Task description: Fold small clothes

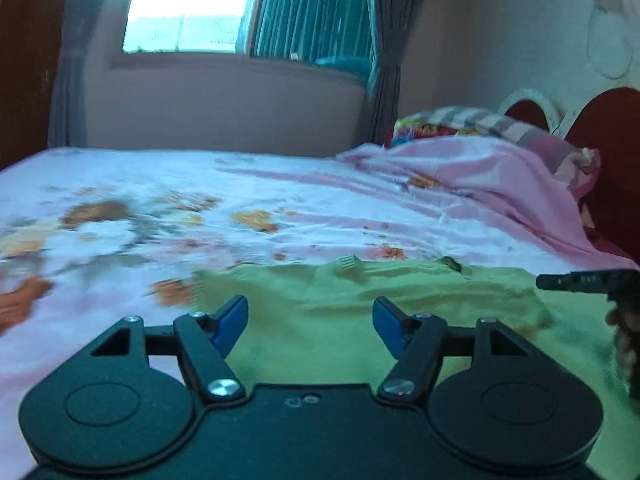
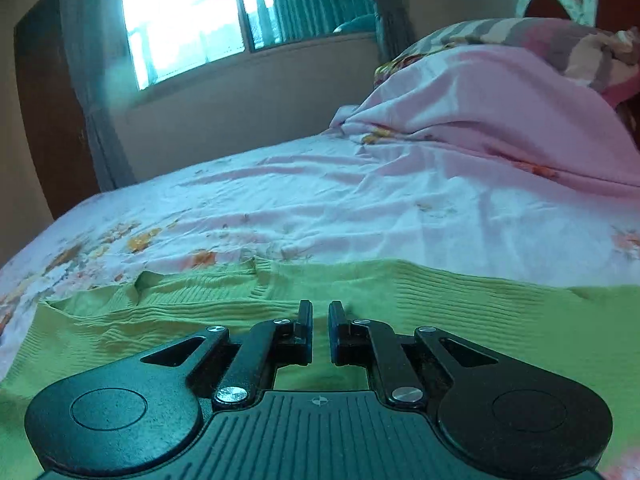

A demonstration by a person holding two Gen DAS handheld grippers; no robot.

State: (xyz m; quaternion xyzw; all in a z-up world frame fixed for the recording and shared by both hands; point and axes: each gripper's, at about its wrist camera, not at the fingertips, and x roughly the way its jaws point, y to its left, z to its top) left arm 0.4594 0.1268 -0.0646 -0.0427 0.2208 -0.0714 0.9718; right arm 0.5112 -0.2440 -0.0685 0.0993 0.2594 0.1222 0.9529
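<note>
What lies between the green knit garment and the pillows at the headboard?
In both wrist views, only flowered bedsheet and rumpled pink blanket separate the green garment from the pillows.

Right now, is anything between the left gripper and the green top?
Nothing visible. The left gripper hangs open just above the green top, which lies flat on the bed sheet. The right gripper sits off to its right, over the same top, clear of the path.
</note>
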